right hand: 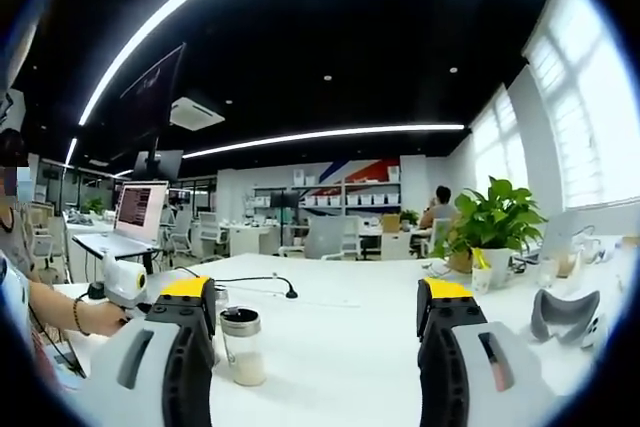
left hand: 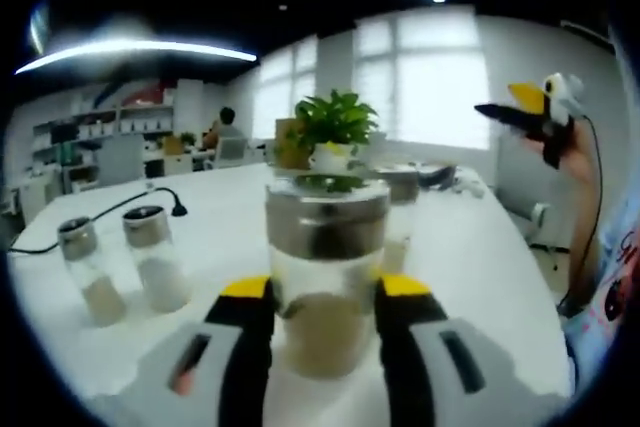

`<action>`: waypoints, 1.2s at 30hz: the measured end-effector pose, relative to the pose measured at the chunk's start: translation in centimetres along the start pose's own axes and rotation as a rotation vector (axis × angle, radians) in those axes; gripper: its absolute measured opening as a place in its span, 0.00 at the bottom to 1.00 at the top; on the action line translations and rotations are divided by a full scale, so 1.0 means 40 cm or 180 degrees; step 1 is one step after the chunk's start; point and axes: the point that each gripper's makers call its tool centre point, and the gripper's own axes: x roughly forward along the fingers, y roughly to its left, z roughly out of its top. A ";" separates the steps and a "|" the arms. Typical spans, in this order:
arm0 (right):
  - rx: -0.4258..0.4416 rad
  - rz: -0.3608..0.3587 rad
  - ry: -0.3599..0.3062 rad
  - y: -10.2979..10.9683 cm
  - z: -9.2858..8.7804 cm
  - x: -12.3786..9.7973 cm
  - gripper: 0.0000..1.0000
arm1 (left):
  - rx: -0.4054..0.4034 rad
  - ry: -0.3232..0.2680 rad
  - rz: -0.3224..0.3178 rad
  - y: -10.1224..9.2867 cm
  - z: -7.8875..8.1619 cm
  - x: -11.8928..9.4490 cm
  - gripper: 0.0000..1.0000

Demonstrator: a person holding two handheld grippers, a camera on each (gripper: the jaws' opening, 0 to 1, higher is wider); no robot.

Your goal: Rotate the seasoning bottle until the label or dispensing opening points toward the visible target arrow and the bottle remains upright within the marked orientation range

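While the left gripper view is looking along its own jaws, the scene is reading as follows.

Left gripper point(left hand: 326, 297): its two yellow-tipped jaws are closing on the seasoning bottle point(left hand: 326, 277), one at each side of the glass and touching it.

Seasoning bottle: it is standing upright on the white table point(left hand: 470, 257) between those jaws, showing a metal cap, a clear body and a pale powder lying in the lower part (any label or opening is too hard to make out).

Spare shakers: two smaller bottles point(left hand: 125, 262) with metal caps are standing side by side, just apart, on the table to the left of the held bottle.

Plant: a leafy potted plant point(left hand: 335, 132) is sitting farther back on the table, behind the bottle.

Cable: a black cable point(left hand: 110, 209) is running across the table beyond the two shakers.

Right gripper point(right hand: 318, 322): its jaws are standing wide apart and holding nothing, with bare table showing between them; in the left gripper view it is appearing at the far right, raised above the table in a person's hand point(left hand: 575, 162).

Small shaker: one capped bottle point(right hand: 242, 345) is standing on the table just beside the right gripper's left jaw, not touching it.

Person: a hand point(right hand: 100, 317) with a wrist band is gripping a white device at the left edge of the right gripper view.

Laptop: an open laptop point(right hand: 135, 215) is sitting behind that hand.
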 end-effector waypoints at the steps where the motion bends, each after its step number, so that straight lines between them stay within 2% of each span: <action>1: -0.0008 -0.0010 0.0020 0.000 -0.003 0.001 0.85 | 0.0017 -0.0017 -0.0070 0.001 0.000 0.000 0.41; 9: 0.0038 0.0005 0.0080 0.000 -0.015 0.002 0.85 | 0.0152 0.0031 -0.0697 -0.009 -0.004 -0.002 0.41; 14: 0.0042 0.0004 0.0098 0.000 -0.019 0.001 0.85 | 0.0173 -0.0046 -0.0891 0.001 -0.005 0.002 0.41; 20: 0.0089 -0.0136 0.0054 -0.021 -0.014 -0.003 0.85 | 0.0218 -0.0091 -0.1171 -0.005 -0.001 0.002 0.41; 23: 0.0082 -0.0092 0.0060 -0.014 -0.015 -0.003 0.85 | 0.0246 -0.0070 -0.1327 -0.010 -0.001 0.000 0.41; 29: 0.0099 -0.0050 0.0127 -0.012 -0.027 0.003 0.85 | 0.0368 -0.0023 -0.1500 -0.016 -0.001 0.001 0.41; 36: 0.0033 0.0048 0.0131 0.007 -0.025 0.012 0.85 | 0.0378 -0.0007 -0.1697 -0.022 -0.001 -0.001 0.41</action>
